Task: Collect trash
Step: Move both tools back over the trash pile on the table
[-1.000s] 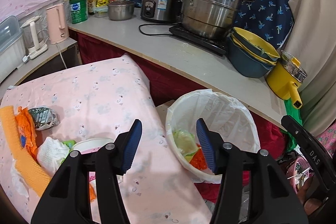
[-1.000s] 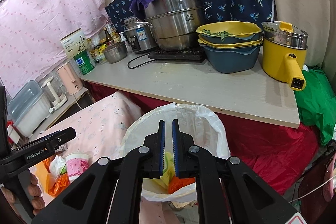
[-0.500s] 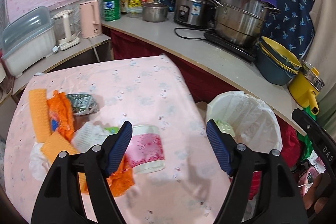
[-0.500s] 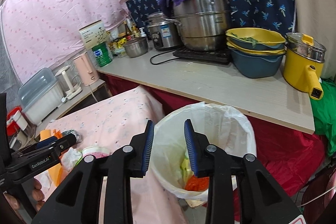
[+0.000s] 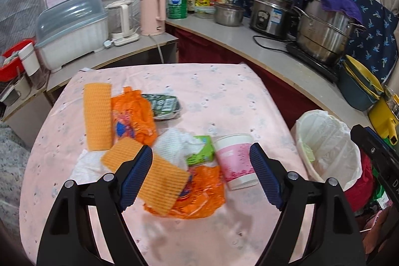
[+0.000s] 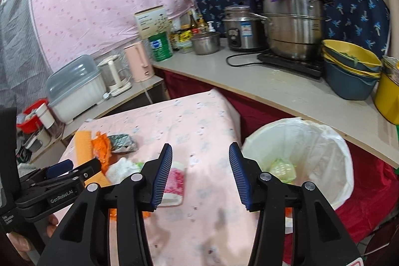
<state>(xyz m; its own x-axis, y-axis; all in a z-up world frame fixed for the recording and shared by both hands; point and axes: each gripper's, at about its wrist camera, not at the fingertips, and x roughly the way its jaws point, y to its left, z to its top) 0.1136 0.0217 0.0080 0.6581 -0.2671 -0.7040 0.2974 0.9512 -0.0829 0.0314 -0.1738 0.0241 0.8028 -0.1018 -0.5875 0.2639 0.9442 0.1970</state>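
Trash lies on a pink-clothed table (image 5: 219, 91): a pink paper cup (image 5: 237, 160) on its side, a green carton (image 5: 200, 151), white tissue (image 5: 174, 143), orange wrappers (image 5: 134, 116), yellow-orange sponge cloths (image 5: 97, 116) and a dark foil packet (image 5: 164, 102). My left gripper (image 5: 200, 178) is open and empty, above the pile's near side. My right gripper (image 6: 200, 175) is open and empty, between the cup (image 6: 174, 181) and the white-lined bin (image 6: 299, 158). The bin (image 5: 326, 148) stands off the table's right edge with some trash inside.
A grey counter (image 5: 249, 41) wraps behind and right of the table, carrying a steel steamer pot (image 5: 324, 36), rice cooker (image 5: 270, 14), stacked bowls (image 6: 349, 69), a pink kettle (image 5: 152, 14) and a dish box (image 5: 69, 29). Red cloth hangs below it.
Both grippers swung left from the bin toward the table's trash pile. The right gripper went from shut to wide open; the left opened wider.
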